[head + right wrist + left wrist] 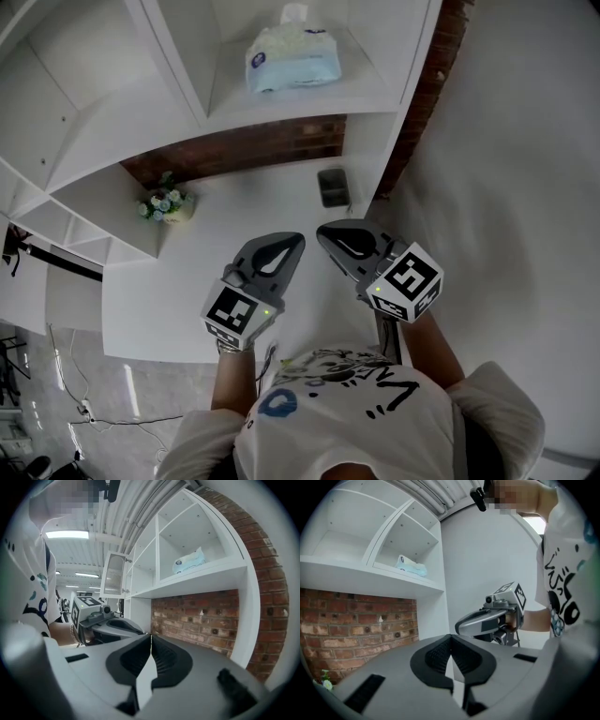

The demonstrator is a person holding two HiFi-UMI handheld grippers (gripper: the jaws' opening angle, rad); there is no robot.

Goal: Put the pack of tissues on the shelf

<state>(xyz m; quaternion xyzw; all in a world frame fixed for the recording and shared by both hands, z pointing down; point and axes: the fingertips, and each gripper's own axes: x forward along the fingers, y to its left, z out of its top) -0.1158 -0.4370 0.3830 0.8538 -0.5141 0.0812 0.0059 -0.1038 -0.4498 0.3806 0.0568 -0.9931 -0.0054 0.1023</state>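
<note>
**On upper shelf [309,98]: pack of tissues [292,58] lying, both grippers shut & empty**

Up in the open white compartment, the pack of tissues is being borne by the shelf board alone, well apart from both grippers. Lower down, over the white counter [187,291], the left gripper [296,240] & right gripper [324,231] are being held side by side, tips near each other, pointed twd the brick wall [234,150]. Jaws of each are being pressed together w/ nothing btwn the pads. A small flower pot [166,203] is being shown at the counter's left, by the brick.
</note>
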